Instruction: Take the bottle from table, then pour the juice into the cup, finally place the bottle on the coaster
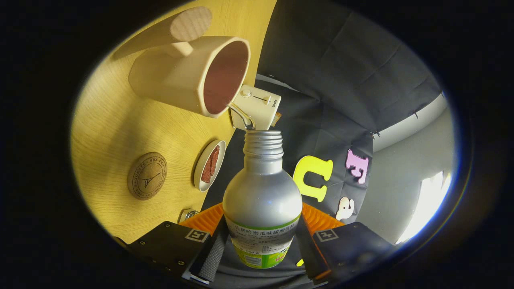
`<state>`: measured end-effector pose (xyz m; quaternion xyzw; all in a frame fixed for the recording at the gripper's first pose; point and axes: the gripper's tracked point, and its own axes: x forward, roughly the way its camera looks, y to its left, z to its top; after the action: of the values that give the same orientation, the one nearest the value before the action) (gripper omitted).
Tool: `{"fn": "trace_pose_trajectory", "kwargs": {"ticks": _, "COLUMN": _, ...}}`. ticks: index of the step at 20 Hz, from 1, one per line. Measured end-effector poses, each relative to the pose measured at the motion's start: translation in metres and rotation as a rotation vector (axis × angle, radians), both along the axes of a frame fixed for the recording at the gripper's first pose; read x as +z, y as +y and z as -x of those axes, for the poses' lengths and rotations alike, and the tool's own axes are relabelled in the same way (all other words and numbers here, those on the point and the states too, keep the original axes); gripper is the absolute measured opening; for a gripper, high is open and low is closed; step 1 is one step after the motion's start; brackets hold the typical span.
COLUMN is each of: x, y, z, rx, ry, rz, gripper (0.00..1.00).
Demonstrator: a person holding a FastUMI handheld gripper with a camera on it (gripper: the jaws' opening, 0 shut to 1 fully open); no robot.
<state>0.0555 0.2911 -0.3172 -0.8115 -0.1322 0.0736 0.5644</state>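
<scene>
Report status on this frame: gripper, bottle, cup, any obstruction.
Gripper shut on bottle, tilted. Stream running from bottle mouth into cup. Coaster bare on table, small dish beside it. Nothing blocking the pour.

Bottle tipped toward the cup at the counter's edge

The bottle (pixel 262 200) sits between the fingers (pixel 213 255) of the gripper (pixel 261 257), both pressing its sides, its open mouth just beside the rim of the cup (pixel 188 76) on the counter (pixel 116 120). A small dish (pixel 209 165) lies at the counter's edge near the bottle's neck, the coaster (pixel 147 176) beside it further in, and a boxy appliance (pixel 257 106) stands beyond the cup's rim.
</scene>
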Motion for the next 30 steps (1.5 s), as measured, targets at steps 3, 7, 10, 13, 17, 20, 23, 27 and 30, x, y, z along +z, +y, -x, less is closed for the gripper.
{"fn": "trace_pose_trajectory", "kwargs": {"ticks": 3, "x": 0.001, "y": 0.001, "z": 0.0, "rx": 0.003, "ry": -0.007, "rz": 0.018, "gripper": 0.81}}
{"fn": "trace_pose_trajectory", "kwargs": {"ticks": 7, "x": 0.004, "y": 0.003, "z": 0.002, "rx": 0.007, "ry": -0.028, "rz": 0.058, "gripper": 0.8}}
{"fn": "trace_pose_trajectory", "kwargs": {"ticks": 10, "x": 0.005, "y": 0.004, "z": 0.002, "rx": 0.012, "ry": -0.03, "rz": 0.07, "gripper": 0.81}}
{"fn": "trace_pose_trajectory", "kwargs": {"ticks": 13, "x": 0.008, "y": 0.005, "z": 0.002, "rx": 0.015, "ry": -0.038, "rz": 0.087, "gripper": 0.81}}
{"fn": "trace_pose_trajectory", "kwargs": {"ticks": 17, "x": 0.009, "y": 0.006, "z": 0.003, "rx": 0.023, "ry": -0.048, "rz": 0.124, "gripper": 0.8}}
{"fn": "trace_pose_trajectory", "kwargs": {"ticks": 20, "x": 0.01, "y": 0.009, "z": 0.002, "rx": 0.026, "ry": -0.047, "rz": 0.146, "gripper": 0.81}}
{"fn": "trace_pose_trajectory", "kwargs": {"ticks": 23, "x": 0.013, "y": 0.014, "z": 0.002, "rx": 0.032, "ry": -0.05, "rz": 0.162, "gripper": 0.81}}
{"fn": "trace_pose_trajectory", "kwargs": {"ticks": 27, "x": 0.018, "y": 0.017, "z": 0.004, "rx": 0.039, "ry": -0.06, "rz": 0.186, "gripper": 0.8}}
{"fn": "trace_pose_trajectory", "kwargs": {"ticks": 30, "x": 0.014, "y": 0.019, "z": 0.007, "rx": 0.047, "ry": -0.061, "rz": 0.221, "gripper": 0.81}}
